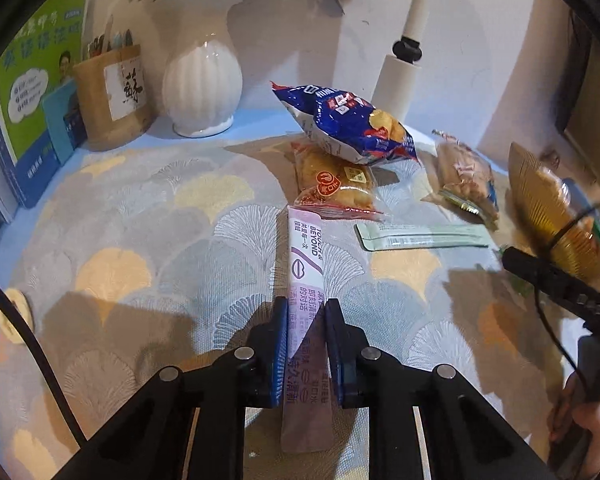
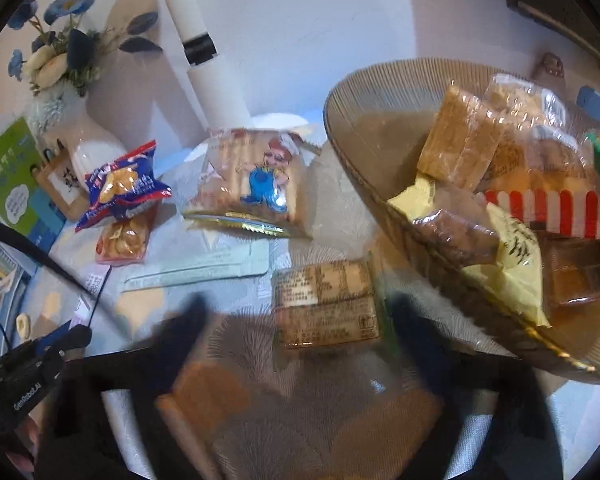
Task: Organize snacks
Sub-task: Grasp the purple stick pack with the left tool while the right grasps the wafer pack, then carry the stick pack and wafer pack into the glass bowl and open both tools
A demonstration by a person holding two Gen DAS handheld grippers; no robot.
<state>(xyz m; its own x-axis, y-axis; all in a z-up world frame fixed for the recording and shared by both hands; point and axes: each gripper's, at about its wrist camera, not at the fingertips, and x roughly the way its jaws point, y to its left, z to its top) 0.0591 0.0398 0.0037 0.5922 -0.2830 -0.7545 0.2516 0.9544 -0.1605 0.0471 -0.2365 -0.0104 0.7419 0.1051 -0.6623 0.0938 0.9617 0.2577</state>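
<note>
Left gripper [image 1: 306,316]: fingers narrow, pressed on the near end of a purple stick sachet [image 1: 305,264] lying lengthwise mid-surface.

Beyond it, toward the far edge: an orange-wrapped pastry [image 1: 334,184] with a blue chip bag [image 1: 348,124] resting on top; a pale green sachet [image 1: 420,236] just beside.

Right gripper [image 2: 296,320]: blurred, fingers set astride a clear-wrapped brown cake [image 2: 326,304]; contact of the pads cannot be told.

Ribbed amber bowl [image 2: 356,80] at the right edge, already part-filled with wrapped snacks.

Step in hand: pickup of both items. Next move calls for lifting each clear of the surface and carrying it to the bowl, sachet kept level.
</note>
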